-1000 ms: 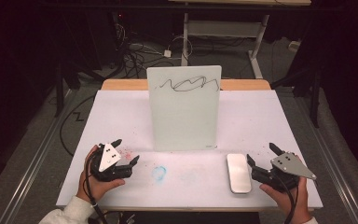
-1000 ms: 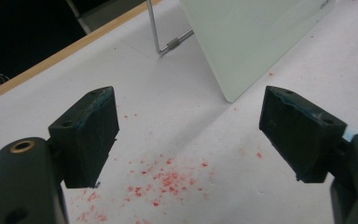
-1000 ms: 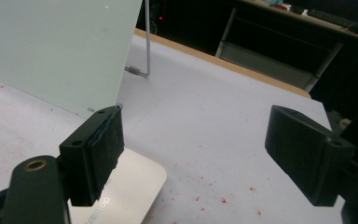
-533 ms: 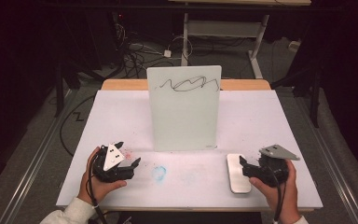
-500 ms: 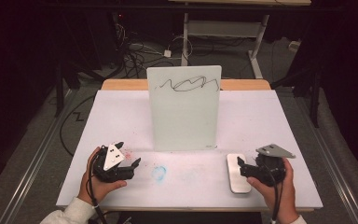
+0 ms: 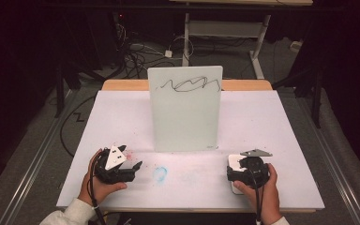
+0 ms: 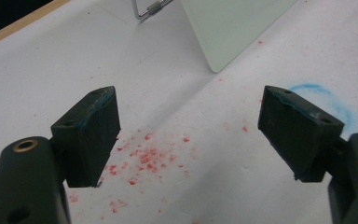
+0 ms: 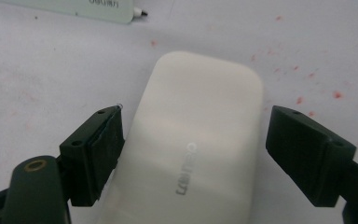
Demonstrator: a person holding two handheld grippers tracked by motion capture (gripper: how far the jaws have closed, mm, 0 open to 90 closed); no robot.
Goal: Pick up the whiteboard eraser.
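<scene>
Two grippers low at the near edge | right gripper (image 6: 241, 172) has come down over the white eraser (image 8: 196, 144), jaws just opened, straddling it ungripped | left gripper (image 6: 132, 168) unmoved, jaws wide, empty | left gripper view: red specks (image 7: 144, 158) | far: whiteboard (image 6: 186, 110) upright.

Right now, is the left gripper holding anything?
No: in the left gripper view the left gripper has its fingers spread apart over bare table with red specks.

Black two-jaw tongs (image 6: 122, 171), (image 6: 244, 174) with brass-ringed screw holes, grey three-cornered top plates, trailing black cables; white sleeve (image 6: 70, 214) cuffs.
</scene>
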